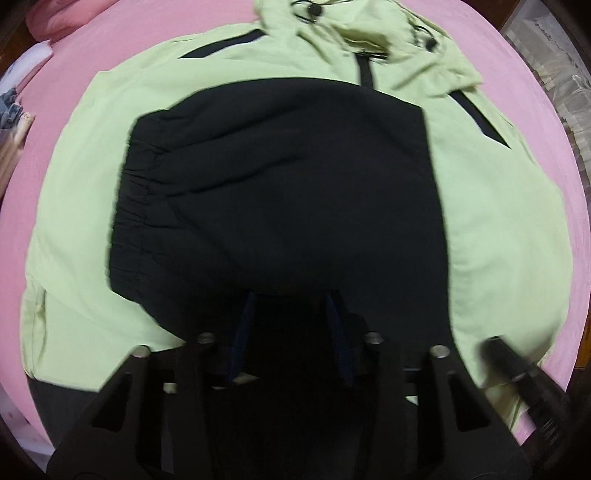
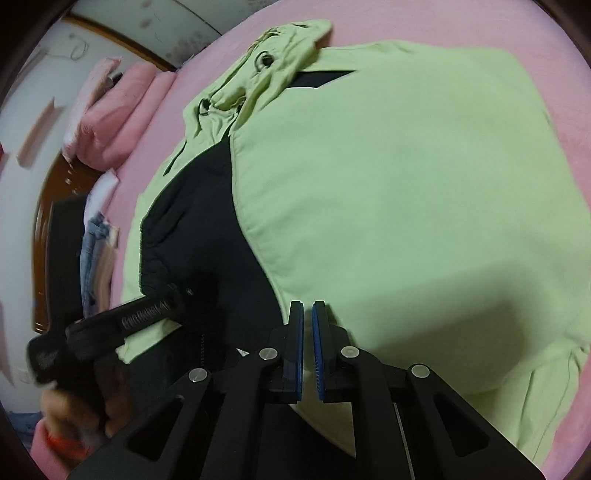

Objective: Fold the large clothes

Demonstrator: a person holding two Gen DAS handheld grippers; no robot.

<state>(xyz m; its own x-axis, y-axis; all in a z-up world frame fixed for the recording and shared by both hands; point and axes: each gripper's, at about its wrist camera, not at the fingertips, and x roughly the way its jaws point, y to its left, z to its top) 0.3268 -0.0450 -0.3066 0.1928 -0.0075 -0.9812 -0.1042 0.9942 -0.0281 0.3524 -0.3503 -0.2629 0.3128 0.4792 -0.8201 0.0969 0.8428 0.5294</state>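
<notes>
two grippers hang over a green jacket (image 2: 406, 184) spread mid-frame on the pink bed (image 1: 110, 48). we see the left gripper (image 1: 291, 314) part open above the black panel (image 1: 277, 192), the right gripper (image 2: 307, 314) nearly closed, holding nothing.

Light-green hooded jacket (image 1: 491, 206) with black panel, spread flat on pink bed, sleeves folded inward.

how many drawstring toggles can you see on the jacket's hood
2: one toggle at the hood's left side, another toggle at its right side. Folds may hide more.
</notes>
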